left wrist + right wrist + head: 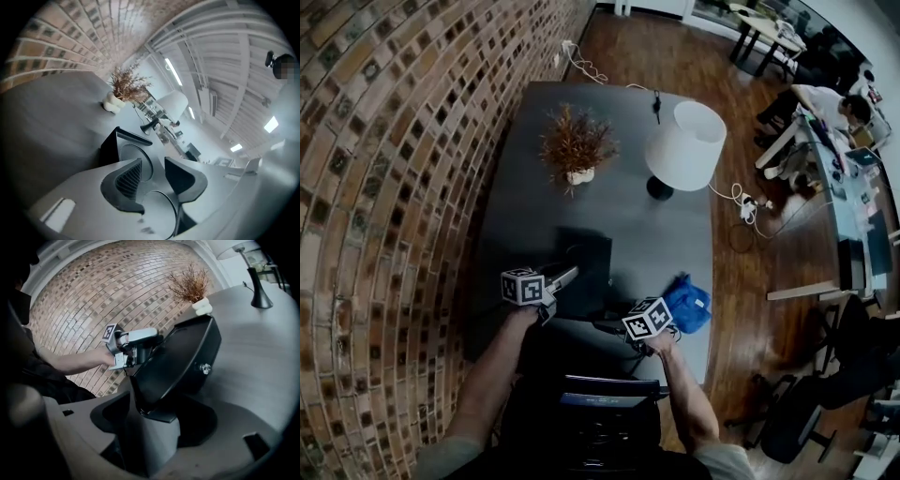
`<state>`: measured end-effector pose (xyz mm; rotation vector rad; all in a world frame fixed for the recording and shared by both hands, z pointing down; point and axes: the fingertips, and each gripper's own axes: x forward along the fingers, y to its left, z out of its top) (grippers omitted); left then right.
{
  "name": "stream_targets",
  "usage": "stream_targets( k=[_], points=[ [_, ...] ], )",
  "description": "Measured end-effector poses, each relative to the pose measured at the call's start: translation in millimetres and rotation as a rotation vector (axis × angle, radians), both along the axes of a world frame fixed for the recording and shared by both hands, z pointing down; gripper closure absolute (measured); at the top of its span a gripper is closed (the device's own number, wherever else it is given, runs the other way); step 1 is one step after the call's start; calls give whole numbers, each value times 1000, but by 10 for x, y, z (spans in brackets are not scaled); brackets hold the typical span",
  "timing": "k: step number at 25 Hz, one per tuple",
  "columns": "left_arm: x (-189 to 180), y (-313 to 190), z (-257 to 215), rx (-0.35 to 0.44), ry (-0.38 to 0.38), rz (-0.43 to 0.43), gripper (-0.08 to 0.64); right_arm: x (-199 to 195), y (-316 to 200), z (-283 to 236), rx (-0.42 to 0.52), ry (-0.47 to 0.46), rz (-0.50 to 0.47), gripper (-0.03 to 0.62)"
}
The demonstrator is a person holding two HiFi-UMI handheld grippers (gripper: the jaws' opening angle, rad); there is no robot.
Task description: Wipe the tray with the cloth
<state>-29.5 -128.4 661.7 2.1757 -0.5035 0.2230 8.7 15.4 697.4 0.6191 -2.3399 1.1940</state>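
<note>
Here the left gripper (566,276) has its fingers (127,179) pressed on one edge of the black tray (180,357), whose surface runs out ahead of them toward its far corner. The tray hangs between the two pairs of fingers, tipped up off the desk (675,234), so its underside and a small shiny stud face the right gripper view. The right gripper (611,327) has its fingers (157,434) clamped on the opposite edge, with the rim sitting deep between them. The blue cloth (688,302) lies crumpled on the desk just to the right of the right fingers, touched by neither gripper.

The step in hand looks like positioning the tray; no wiping seems to have begun. To do it well, the tray should probably go down flat in front of both pairs of fingers. The left ones should hold firm as an anchor before the right ones let go and take the cloth by a raised fold. Releasing the tray while it is tilted would likely let it swing or drop.

Beyond the left fingers stands a dried plant (575,145) in a pale pot, and further right a white-shaded lamp (686,145). Both are well apart from the tray and should not hinder. The cloth sits near the desk's right edge, so a careless drag could pull it off.
</note>
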Motion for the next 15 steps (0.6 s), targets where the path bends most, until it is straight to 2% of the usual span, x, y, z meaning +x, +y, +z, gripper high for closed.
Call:
stream_targets(
  k=[1, 3, 4, 5, 7, 9, 10, 12, 14, 15],
  points=[
    [65, -13, 14, 29, -39, 75, 396, -65, 30, 17, -8, 7, -7, 293],
    [182, -79, 50, 116, -127, 215, 397, -291, 96, 44, -28, -5, -34, 295],
    [213, -154, 58, 162, -160, 252, 396, -446, 116, 39, -37, -30, -53, 296],
    [214, -260, 40, 193, -169, 247, 394, -605, 129, 22, -42, -58, -79, 295],
    [88, -485, -107, 189, -96, 116, 421, -774, 146, -4, -30, -55, -160, 296],
    [-224, -591, -374, 160, 37, -73, 446, -613, 78, -70, 31, 15, -221, 296],
    [-432, -559, -484, 153, 84, -151, 445, -452, -17, -205, 83, 23, -220, 298],
    [-858, -312, -513, 122, 114, -263, 446, -43, -272, -582, 177, -30, -136, 297],
    [-1167, 25, -319, 51, 106, -349, 434, 457, -643, -872, 266, -65, 37, 296],
    [-1242, 156, -217, 14, 111, -388, 430, 704, -850, -923, 305, -45, 124, 295]
  ],
)
